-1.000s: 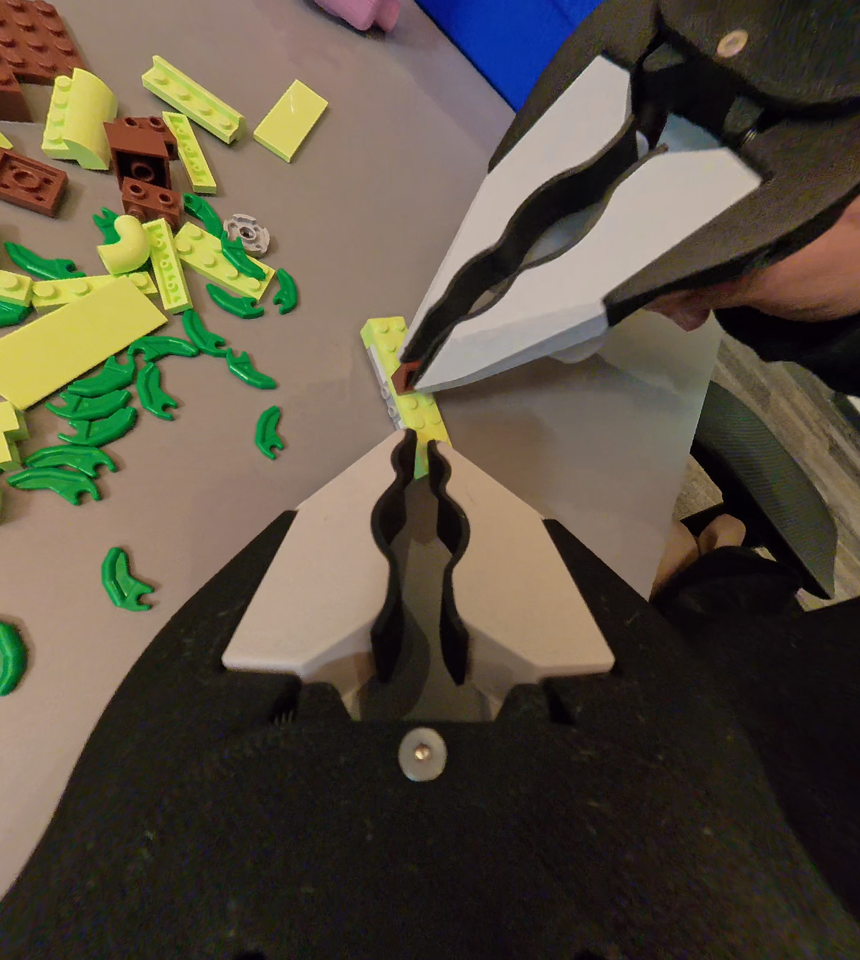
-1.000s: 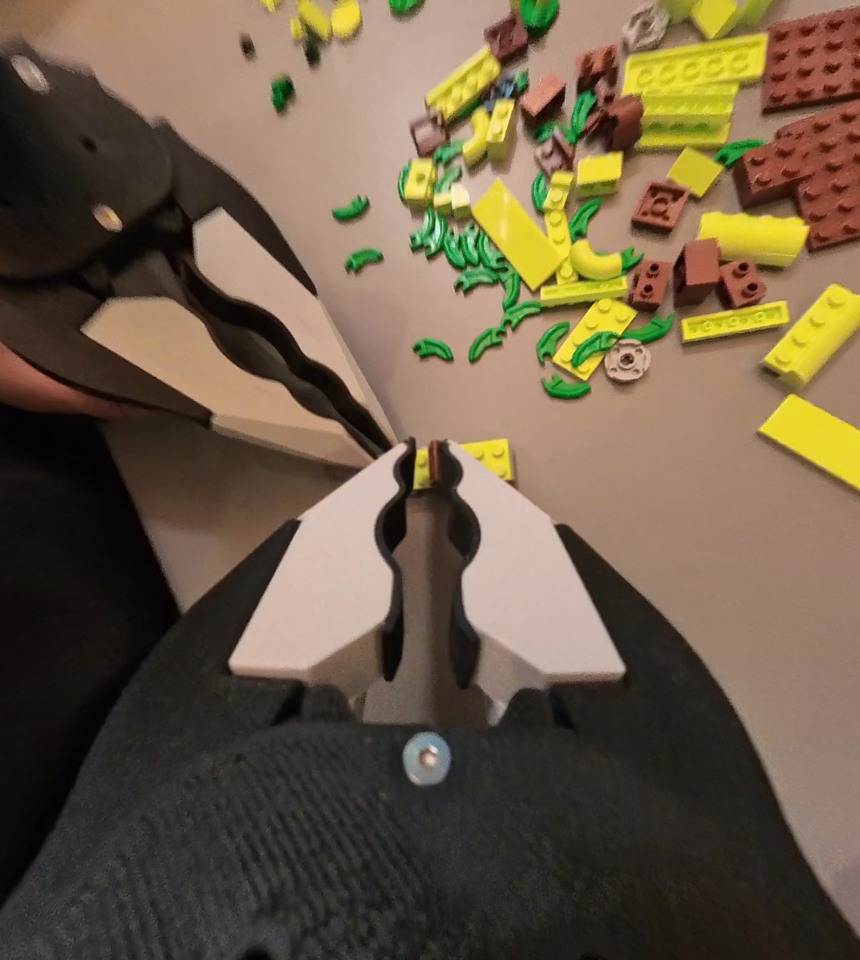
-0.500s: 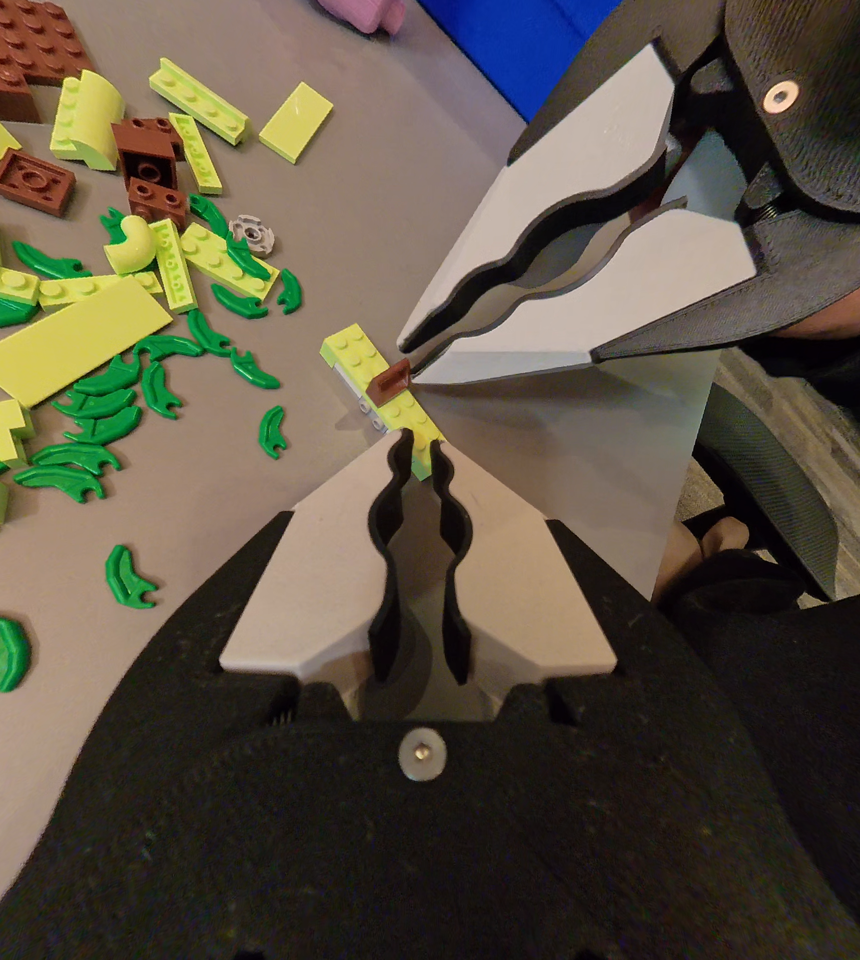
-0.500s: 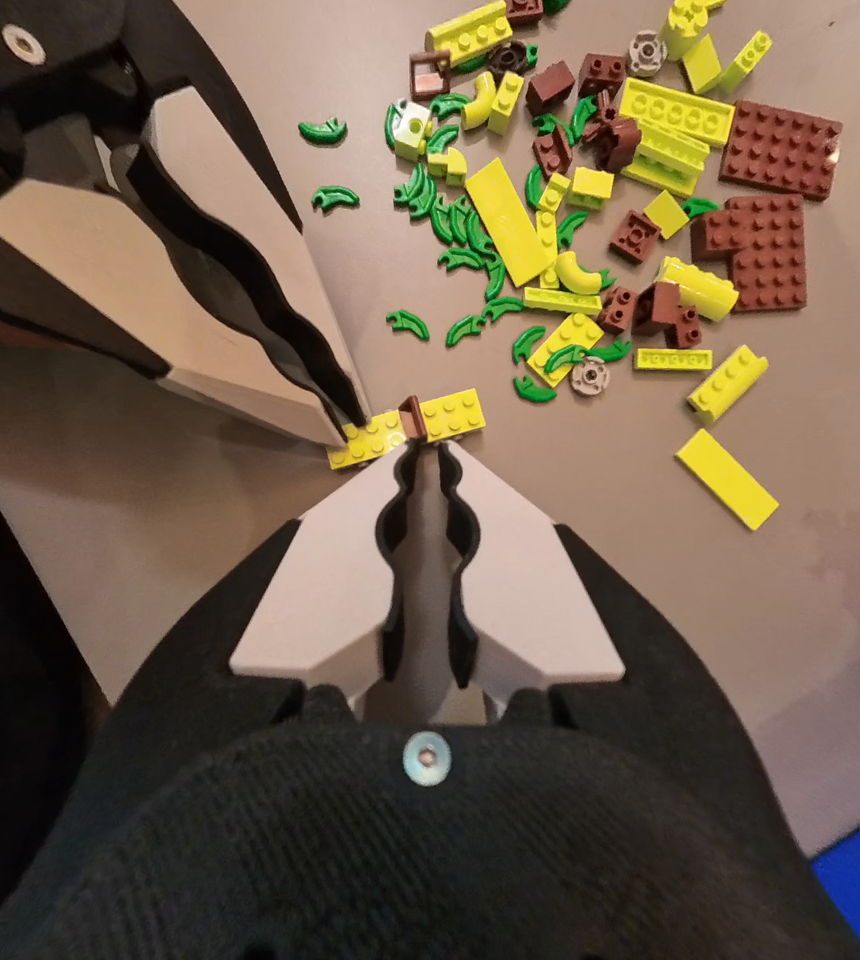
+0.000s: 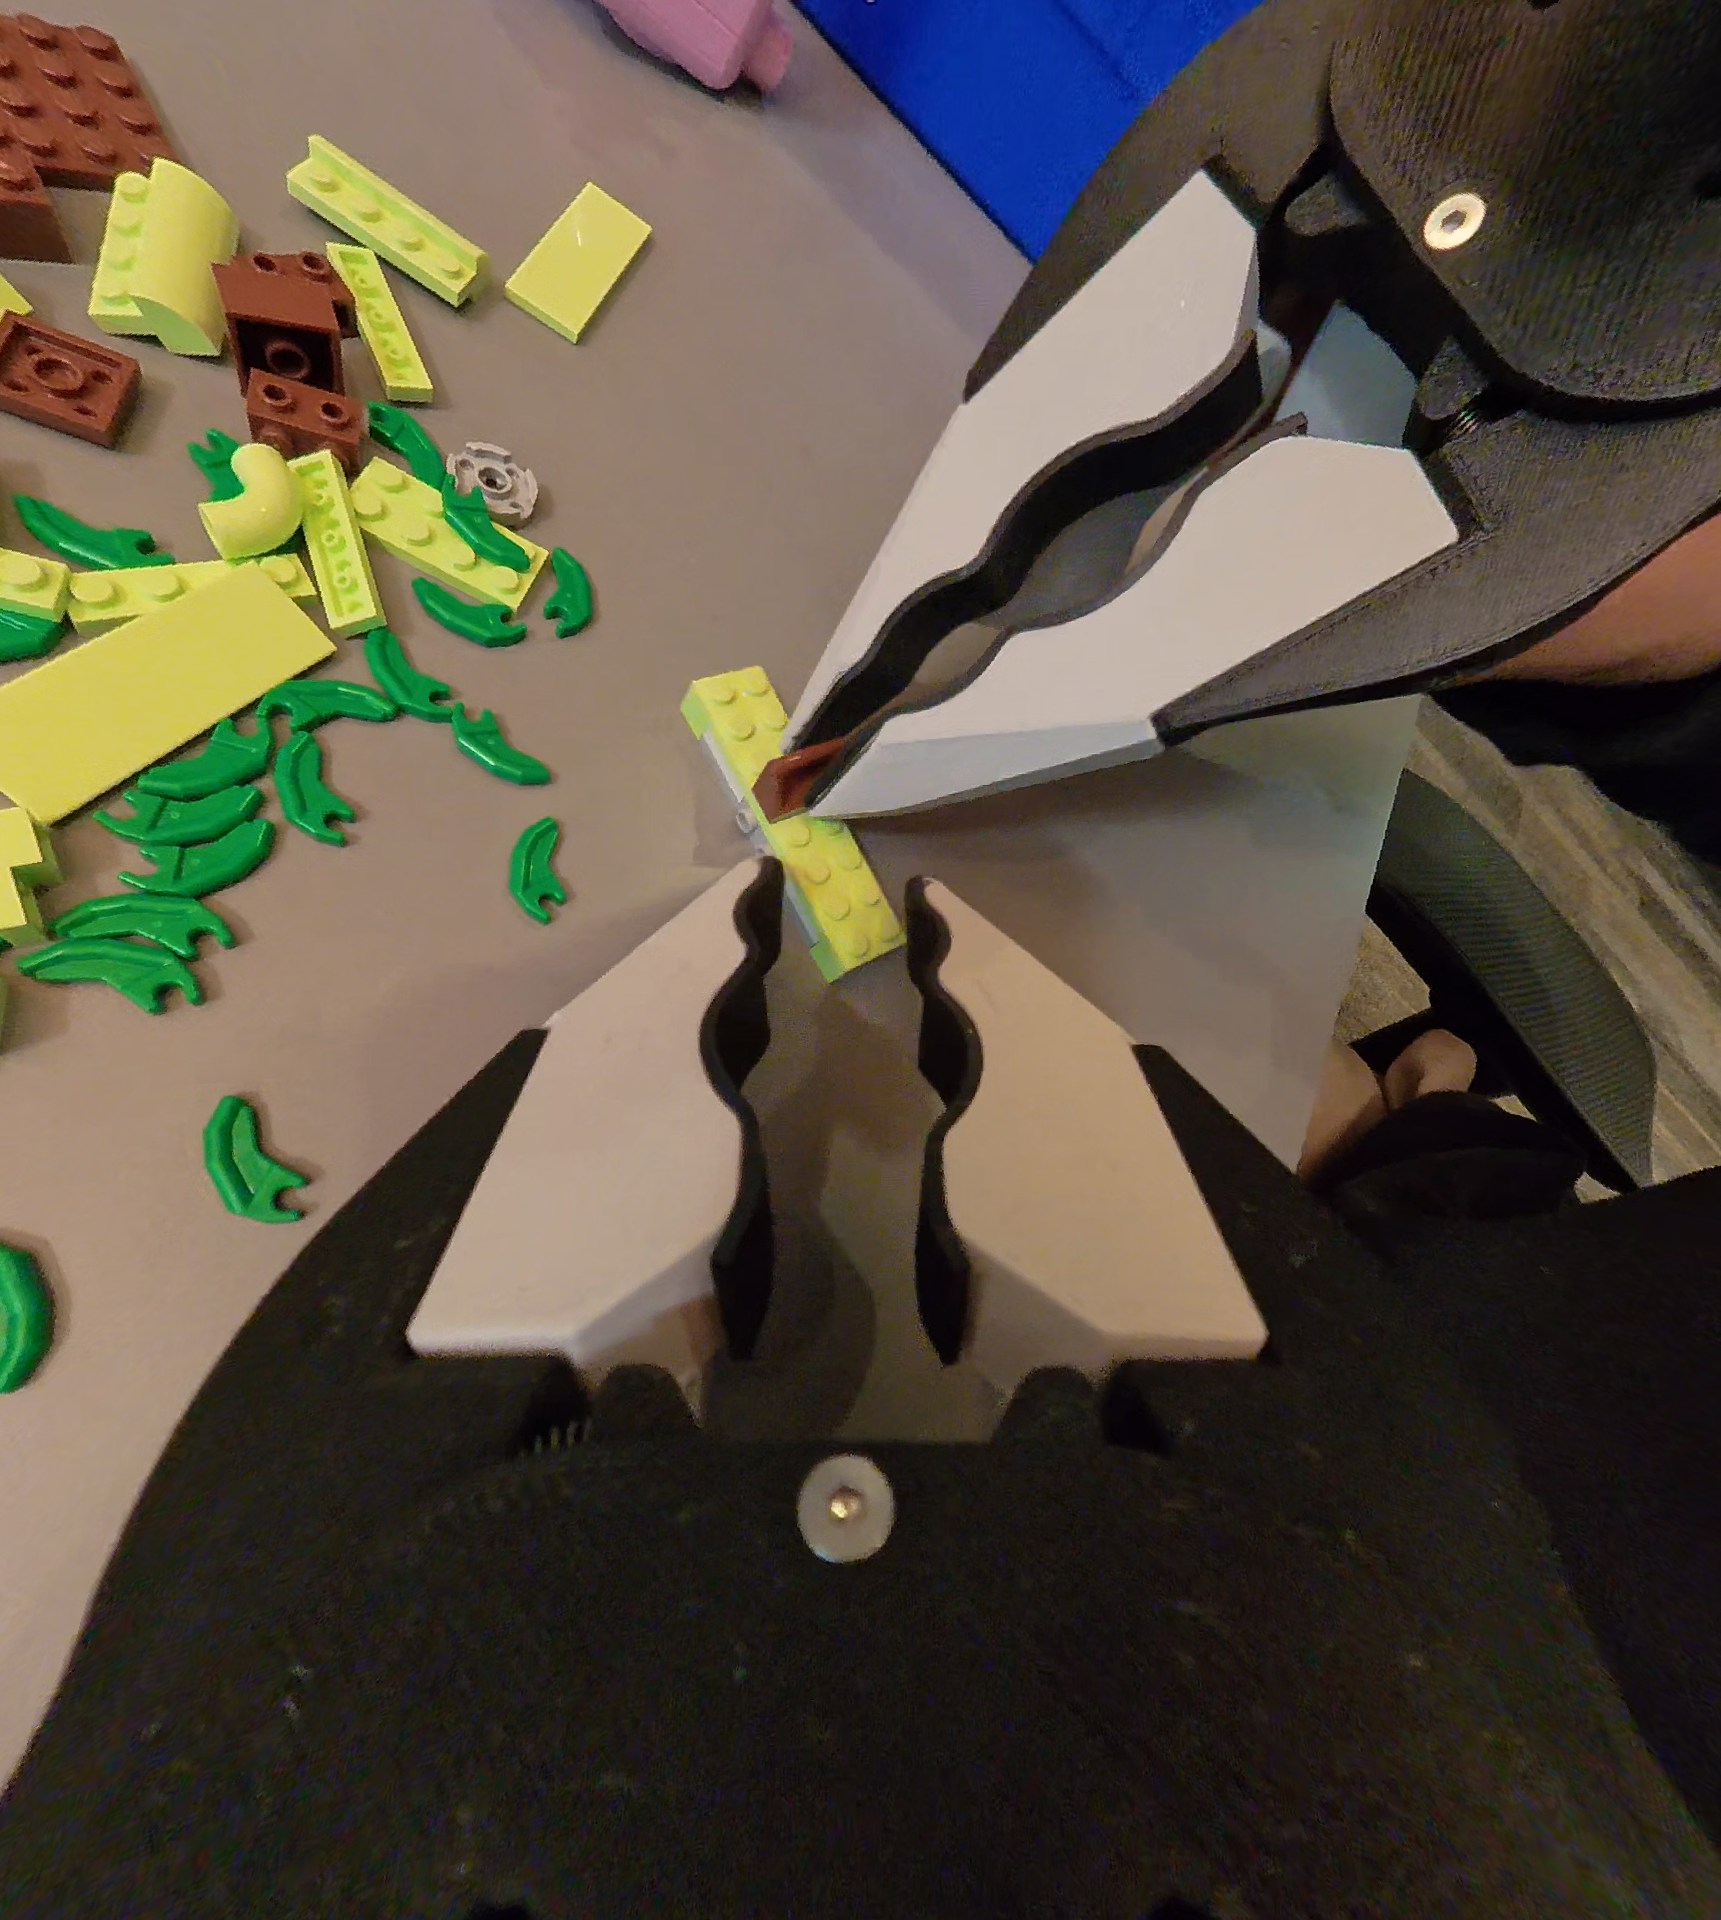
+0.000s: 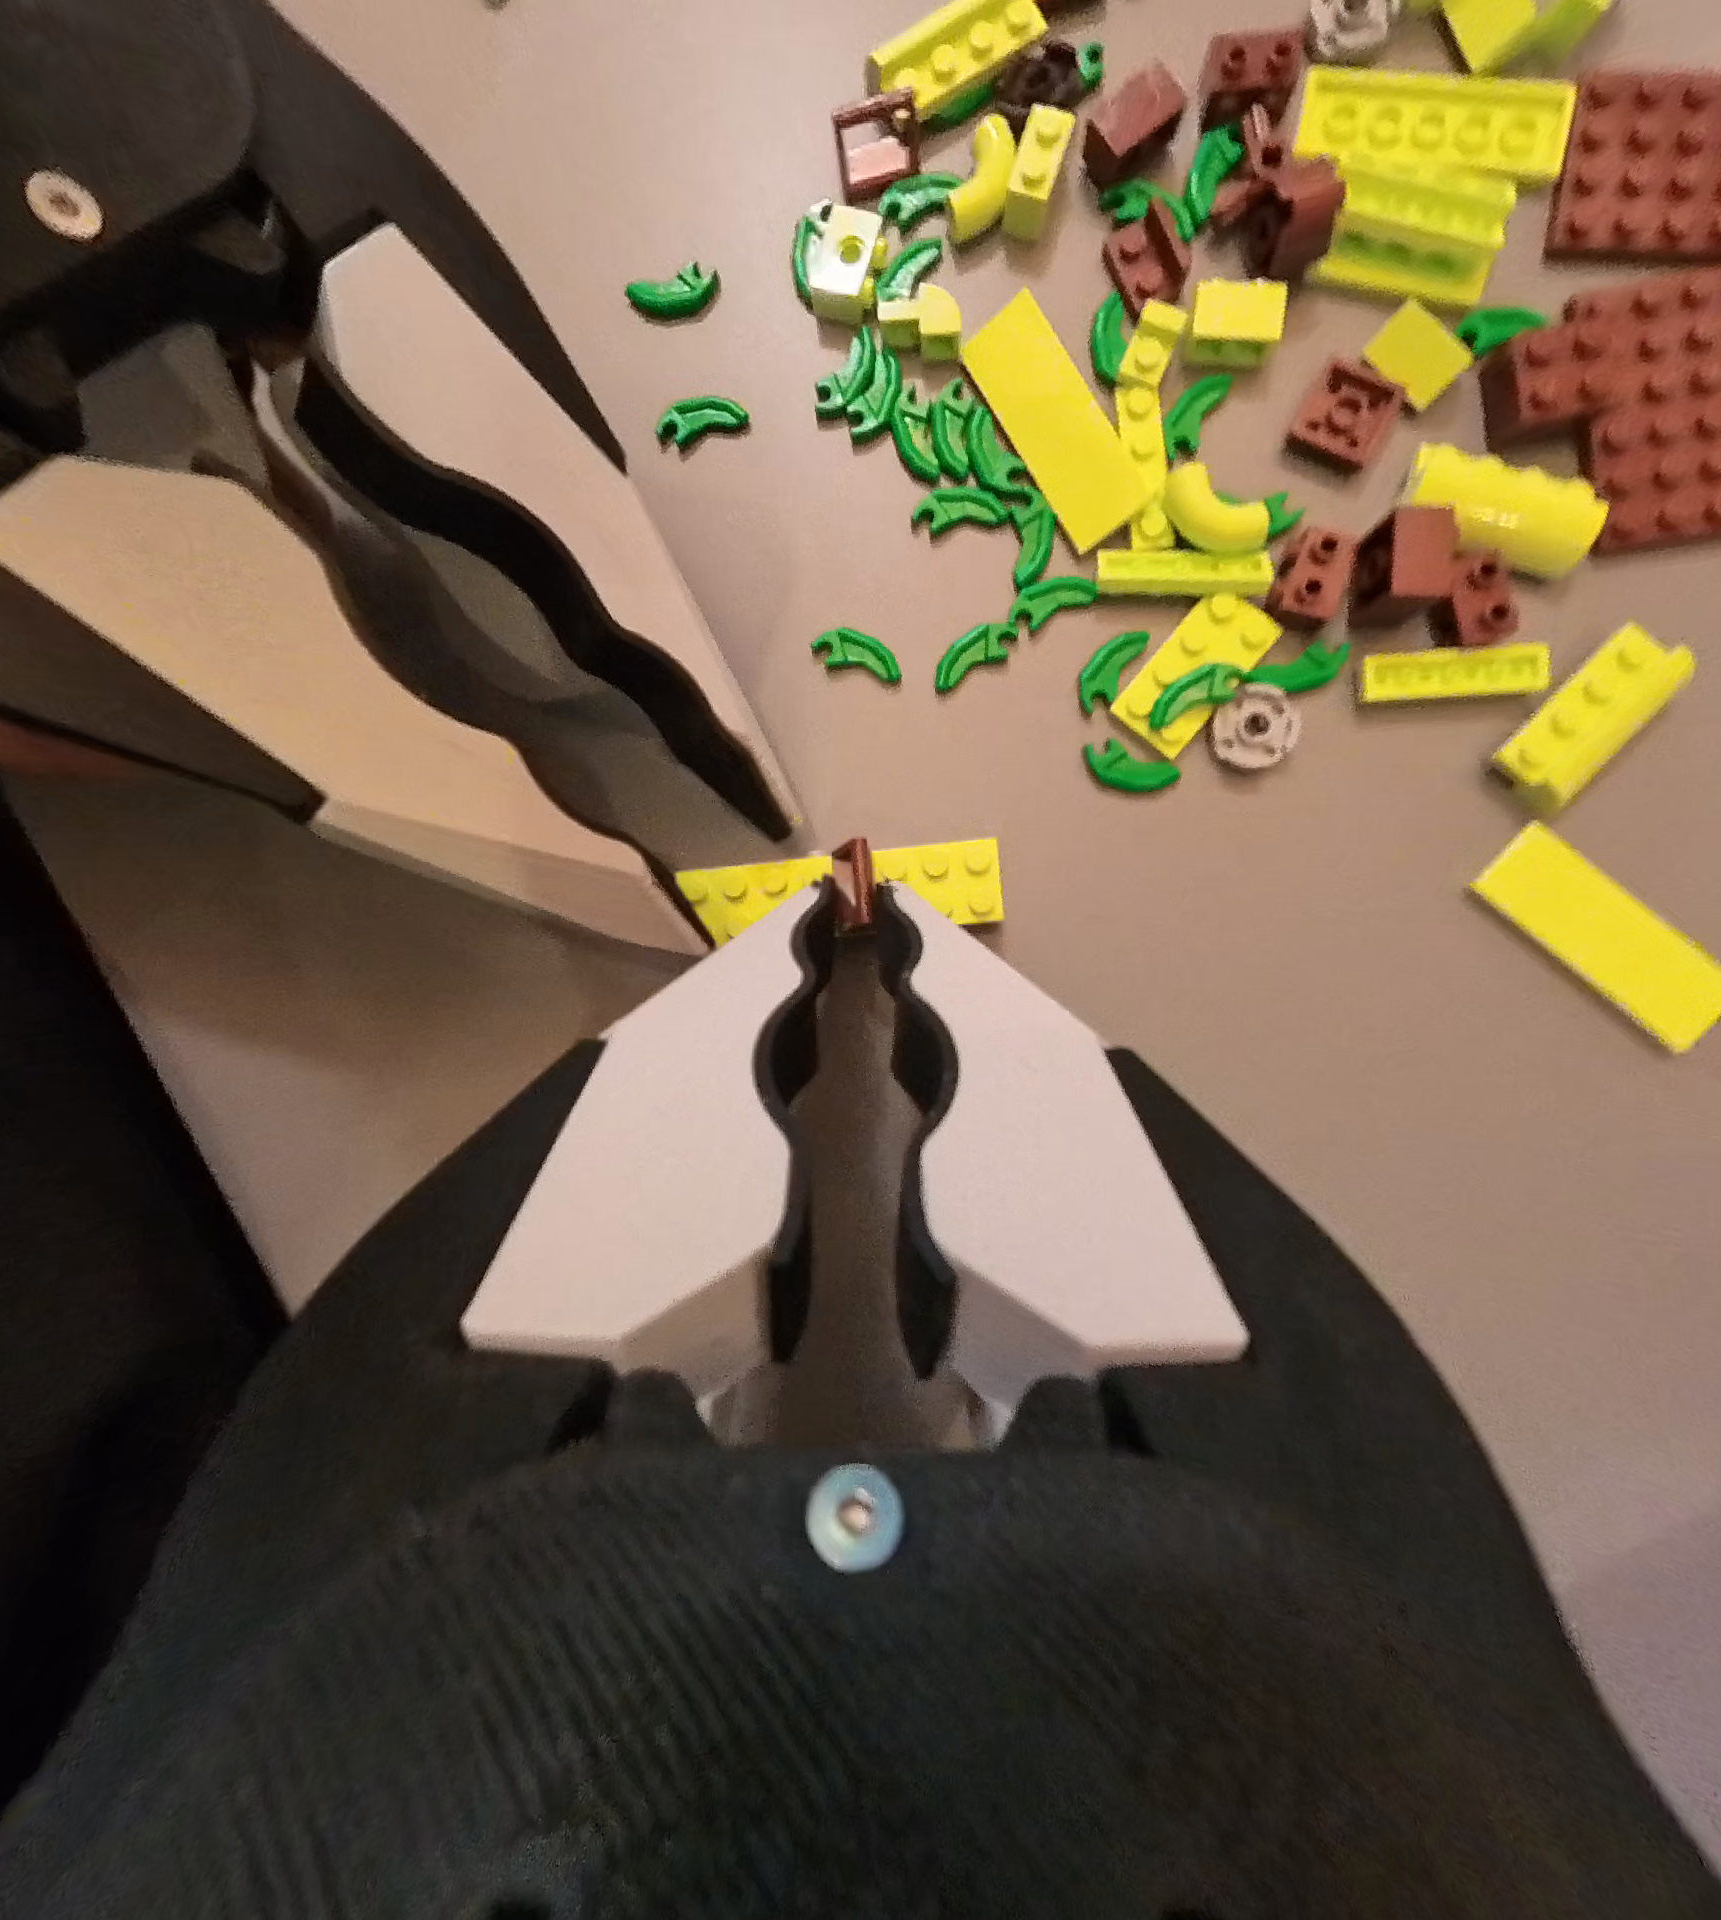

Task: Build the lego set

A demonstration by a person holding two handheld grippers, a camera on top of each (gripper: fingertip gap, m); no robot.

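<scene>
Your right gripper [image 6: 851, 914] pinches a small brown piece [image 6: 852, 883], pressed onto the lime plate [image 5: 802, 831] on the grey table [image 5: 627, 416]. Your left gripper [image 5: 840, 904] gapes around the plate's near end, gripping nothing. Loose-brick pile [image 5: 212, 520] lies beyond the plate.

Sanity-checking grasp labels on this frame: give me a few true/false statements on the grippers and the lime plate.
1. The right gripper is shut on the small brown piece. True.
2. The left gripper is clamped on the lime plate. False: its jaws stand open, either side of the plate's near end.
3. The brown piece sits over the plate's middle. True.
4. The grey round piece is on the plate. False: it lies among the loose pieces.
</scene>
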